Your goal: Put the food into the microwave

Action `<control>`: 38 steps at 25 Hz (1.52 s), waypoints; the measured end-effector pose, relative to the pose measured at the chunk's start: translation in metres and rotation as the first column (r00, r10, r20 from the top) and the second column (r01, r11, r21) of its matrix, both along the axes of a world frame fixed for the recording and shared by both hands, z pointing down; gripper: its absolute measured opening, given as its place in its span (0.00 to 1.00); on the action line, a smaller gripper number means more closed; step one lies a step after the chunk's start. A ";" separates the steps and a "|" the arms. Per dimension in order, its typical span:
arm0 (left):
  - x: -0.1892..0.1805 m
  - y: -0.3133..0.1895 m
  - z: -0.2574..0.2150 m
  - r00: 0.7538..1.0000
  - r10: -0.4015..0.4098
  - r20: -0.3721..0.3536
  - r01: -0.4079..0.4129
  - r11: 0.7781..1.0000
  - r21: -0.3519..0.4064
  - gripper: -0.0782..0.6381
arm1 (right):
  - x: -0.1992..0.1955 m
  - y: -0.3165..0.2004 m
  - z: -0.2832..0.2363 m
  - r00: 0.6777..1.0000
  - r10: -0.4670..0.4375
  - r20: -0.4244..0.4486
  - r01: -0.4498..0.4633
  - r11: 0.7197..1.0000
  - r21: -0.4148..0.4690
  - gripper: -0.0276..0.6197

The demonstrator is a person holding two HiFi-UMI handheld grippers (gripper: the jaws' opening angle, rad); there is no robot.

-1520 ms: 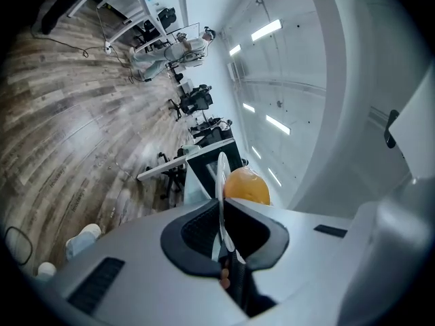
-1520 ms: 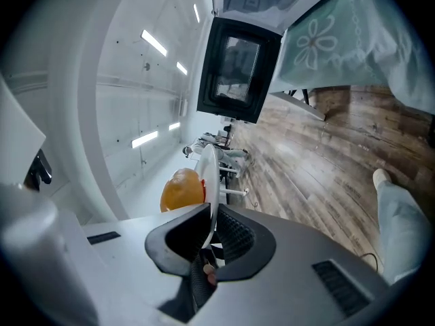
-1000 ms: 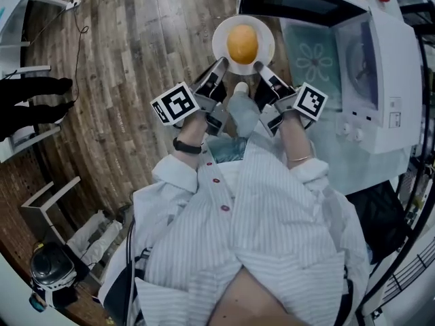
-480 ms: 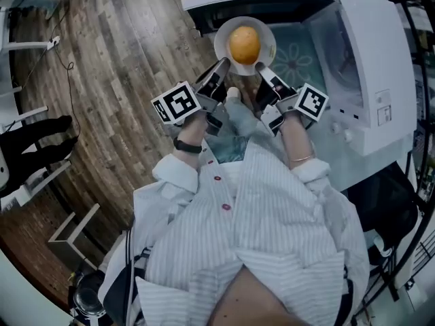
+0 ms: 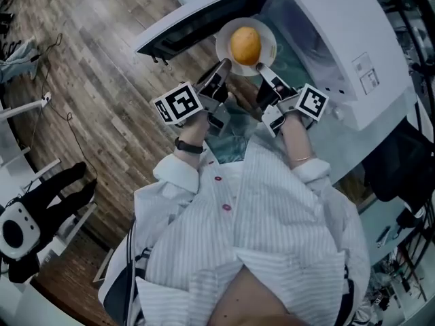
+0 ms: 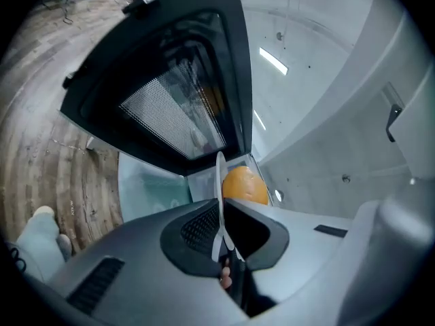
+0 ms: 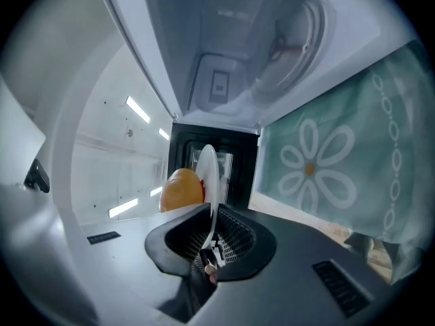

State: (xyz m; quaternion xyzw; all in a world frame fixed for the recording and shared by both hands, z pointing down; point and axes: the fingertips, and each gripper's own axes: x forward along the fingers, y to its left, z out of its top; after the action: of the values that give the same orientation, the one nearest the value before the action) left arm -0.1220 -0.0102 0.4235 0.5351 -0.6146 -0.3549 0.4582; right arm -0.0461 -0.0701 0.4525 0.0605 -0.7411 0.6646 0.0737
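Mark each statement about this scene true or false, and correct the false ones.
1. The left gripper and the right gripper each clamp the white plate by its rim. True.
2. The plate is empty. False: a round orange food lies on it.
3. The microwave has its door shut. False: the door stands open.
4. A teal cloth with a flower pattern lies by the microwave. True.
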 end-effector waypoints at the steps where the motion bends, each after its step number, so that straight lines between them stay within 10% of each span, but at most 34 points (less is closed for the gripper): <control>1: 0.003 -0.008 0.000 1.000 0.028 -0.002 -0.028 1.000 0.000 0.15 | 0.005 -0.006 0.000 1.000 0.028 0.001 -0.028 1.000 0.001 0.11; 9: 0.021 -0.061 0.005 0.967 0.254 -0.030 -0.254 0.967 -0.001 0.15 | 0.035 -0.039 0.002 0.966 0.256 -0.036 -0.256 0.967 0.005 0.11; 29: 0.074 -0.116 0.012 0.726 0.687 -0.047 -0.687 0.726 0.002 0.15 | 0.097 -0.047 0.009 0.726 0.684 -0.073 -0.683 0.729 0.033 0.11; 38: 0.077 -0.120 0.018 0.713 0.700 -0.049 -0.701 0.713 -0.021 0.15 | 0.100 -0.048 0.014 0.696 0.714 -0.077 -0.714 0.700 0.035 0.11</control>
State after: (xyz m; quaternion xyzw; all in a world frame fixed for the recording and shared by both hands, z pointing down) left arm -0.0453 -0.1297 0.4417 0.7123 -0.3642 -0.1534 0.5801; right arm 0.0543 -0.1180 0.4669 0.3712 -0.6568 0.6370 -0.1582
